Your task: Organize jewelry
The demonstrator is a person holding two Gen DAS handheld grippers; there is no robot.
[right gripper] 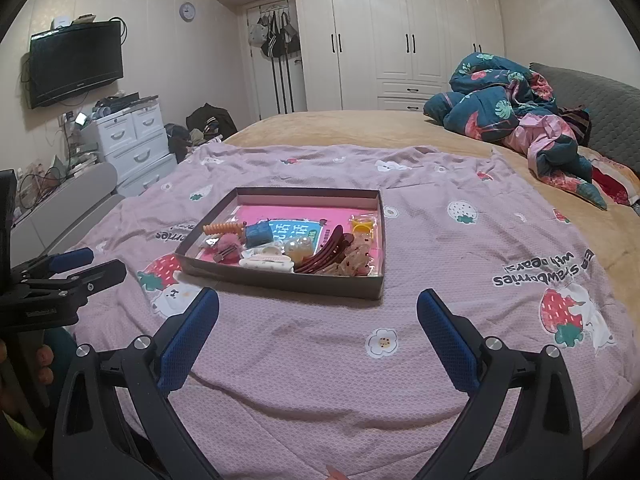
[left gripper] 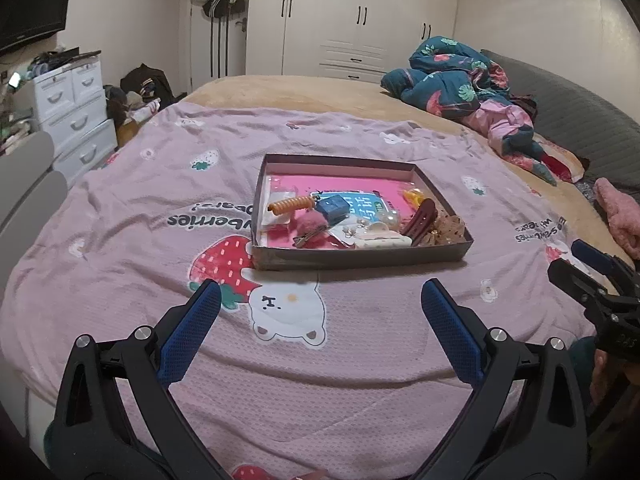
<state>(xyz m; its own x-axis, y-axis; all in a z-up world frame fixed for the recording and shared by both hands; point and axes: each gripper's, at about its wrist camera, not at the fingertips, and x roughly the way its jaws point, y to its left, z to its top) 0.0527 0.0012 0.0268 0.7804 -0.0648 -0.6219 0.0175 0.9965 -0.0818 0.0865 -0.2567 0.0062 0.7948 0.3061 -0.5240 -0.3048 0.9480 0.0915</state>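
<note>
A shallow dark box (left gripper: 360, 258) (right gripper: 280, 280) lies on the pink strawberry blanket on the bed. It holds hair accessories: an orange spiral tie (left gripper: 290, 204) (right gripper: 224, 227), a blue block (left gripper: 334, 206) (right gripper: 258, 235), a white claw clip (left gripper: 382, 240) (right gripper: 266, 262), a dark red clip (left gripper: 418, 220) (right gripper: 326, 254) and a lace scrunchie (left gripper: 446, 228). My left gripper (left gripper: 320, 294) is open and empty, just short of the box's near wall. My right gripper (right gripper: 318, 300) is open and empty, in front of the box. Each gripper shows at the edge of the other's view.
The pink blanket (left gripper: 320, 380) covers the near half of the bed. A bundled blue floral quilt (left gripper: 460, 76) (right gripper: 512, 96) lies at the far right by a grey headboard. White drawers (left gripper: 72, 112) and a wardrobe (right gripper: 400, 40) stand beyond the bed.
</note>
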